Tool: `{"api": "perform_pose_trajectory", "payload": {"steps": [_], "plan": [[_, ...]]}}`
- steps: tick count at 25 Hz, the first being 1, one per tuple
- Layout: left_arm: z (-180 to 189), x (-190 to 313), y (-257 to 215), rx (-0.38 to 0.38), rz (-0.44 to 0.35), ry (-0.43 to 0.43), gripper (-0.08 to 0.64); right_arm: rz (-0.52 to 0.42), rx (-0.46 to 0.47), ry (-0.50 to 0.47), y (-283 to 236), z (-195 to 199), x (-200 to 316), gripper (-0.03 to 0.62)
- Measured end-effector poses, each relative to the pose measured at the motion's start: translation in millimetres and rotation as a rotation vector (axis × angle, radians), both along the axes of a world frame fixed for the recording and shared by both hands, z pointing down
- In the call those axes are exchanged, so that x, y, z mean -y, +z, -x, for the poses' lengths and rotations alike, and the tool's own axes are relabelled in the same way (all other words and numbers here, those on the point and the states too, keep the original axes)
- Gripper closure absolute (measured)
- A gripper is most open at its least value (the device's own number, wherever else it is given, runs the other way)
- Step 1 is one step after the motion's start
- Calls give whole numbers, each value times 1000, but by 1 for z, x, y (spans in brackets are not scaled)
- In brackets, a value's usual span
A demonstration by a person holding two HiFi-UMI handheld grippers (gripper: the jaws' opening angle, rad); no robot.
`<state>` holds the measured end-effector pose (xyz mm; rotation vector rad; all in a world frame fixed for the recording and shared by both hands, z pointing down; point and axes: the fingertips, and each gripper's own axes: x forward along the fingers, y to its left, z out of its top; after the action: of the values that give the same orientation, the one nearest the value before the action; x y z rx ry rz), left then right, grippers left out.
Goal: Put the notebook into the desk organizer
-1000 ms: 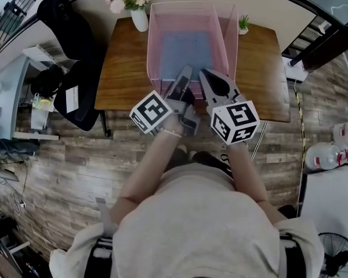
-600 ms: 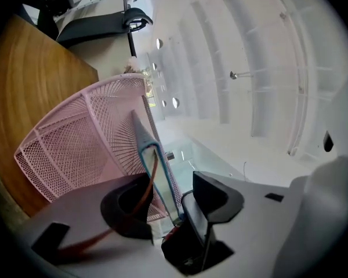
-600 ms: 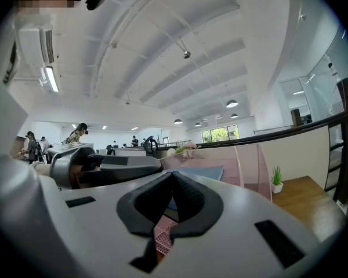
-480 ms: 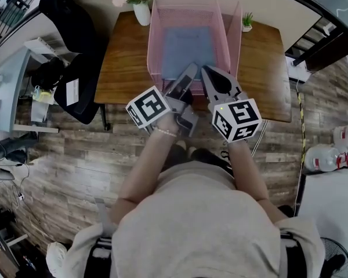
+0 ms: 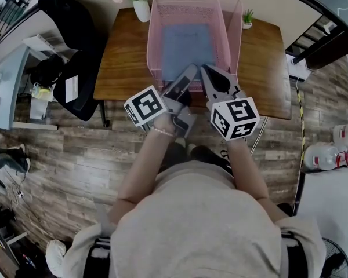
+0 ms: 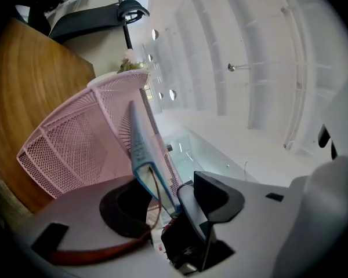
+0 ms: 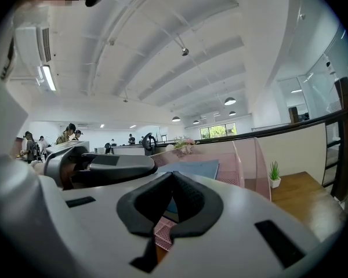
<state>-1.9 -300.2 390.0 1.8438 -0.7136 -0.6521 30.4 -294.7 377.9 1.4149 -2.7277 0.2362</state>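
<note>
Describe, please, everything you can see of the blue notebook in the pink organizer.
The notebook is slim and closed, with a blue cover and pale page edges. It rests inside the pink mesh desk organizer, filling most of its compartment in the head view. Its near end stands between the jaws of the left gripper, which are opening; whether a pad touches it is unclear.

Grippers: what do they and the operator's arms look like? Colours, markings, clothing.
Left gripper and right gripper: pale grey moulded shells, black pads inside the jaws. Each carries a white cube with black square markers. The person wears a light beige short-sleeved top and a thin bracelet at the left wrist. The left jaws are opening, the blue notebook between them.
</note>
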Motion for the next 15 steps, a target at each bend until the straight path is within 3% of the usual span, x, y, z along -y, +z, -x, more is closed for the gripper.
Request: {"api": "perform_pose_trajectory", "payload": {"steps": [3, 9, 15], "plan": [[-2, -1, 1, -62, 9, 15, 343, 12, -6, -3, 4, -1, 0, 588], [2, -6, 15, -53, 39, 9, 339, 16, -34, -19, 6, 0, -6, 588], [-1, -21, 12, -143, 47, 27, 341, 9, -33, -15, 6, -2, -9, 588]]}}
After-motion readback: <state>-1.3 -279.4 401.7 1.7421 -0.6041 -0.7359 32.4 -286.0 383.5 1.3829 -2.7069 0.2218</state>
